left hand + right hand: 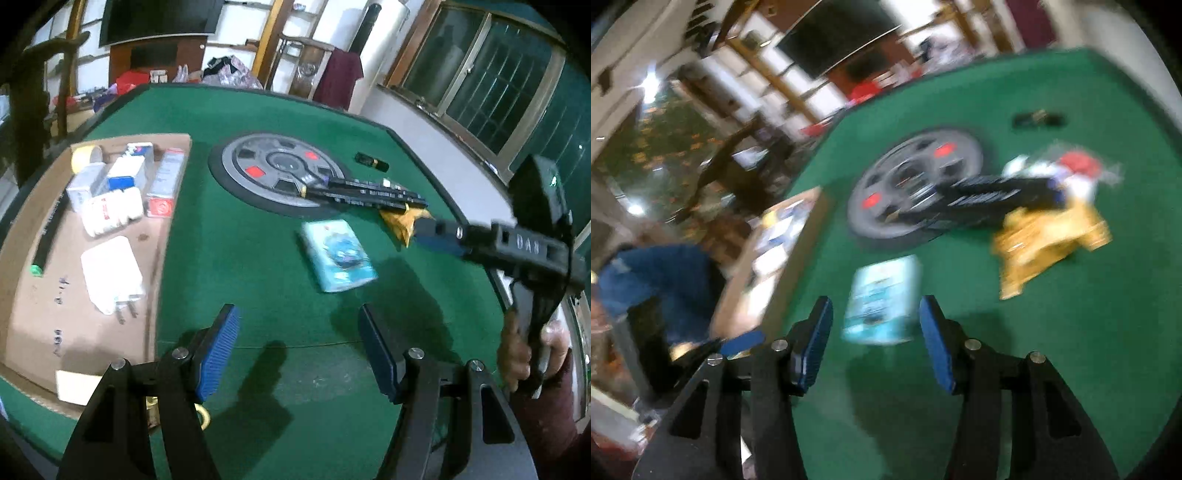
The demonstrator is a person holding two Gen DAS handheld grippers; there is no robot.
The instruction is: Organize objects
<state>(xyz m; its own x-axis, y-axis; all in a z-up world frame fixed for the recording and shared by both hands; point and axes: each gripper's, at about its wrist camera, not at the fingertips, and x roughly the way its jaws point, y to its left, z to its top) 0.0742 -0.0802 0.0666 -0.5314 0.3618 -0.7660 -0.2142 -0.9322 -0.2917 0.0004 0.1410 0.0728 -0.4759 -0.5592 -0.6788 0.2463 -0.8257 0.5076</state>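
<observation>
A light-blue tissue pack point(338, 256) lies on the green table point(258, 258); in the blurred right wrist view it point(882, 299) sits just ahead of my open, empty right gripper point(877, 328), between the finger lines. My left gripper point(297, 347) is open and empty above bare felt near the table's front. The right gripper also shows in the left wrist view point(439, 234), reaching in from the right. A cardboard sheet point(44, 295) at left holds several boxes, a white charger point(112, 275), a tape roll point(86, 155) and a black marker point(50, 232).
A grey round centre plate point(277, 171) sits mid-table with several black pens point(365, 194) across its edge. A yellow wrapper point(400, 221) lies by the pens, and a small black item point(371, 161) beyond. A red-and-white packet point(1071, 170) lies behind the pens.
</observation>
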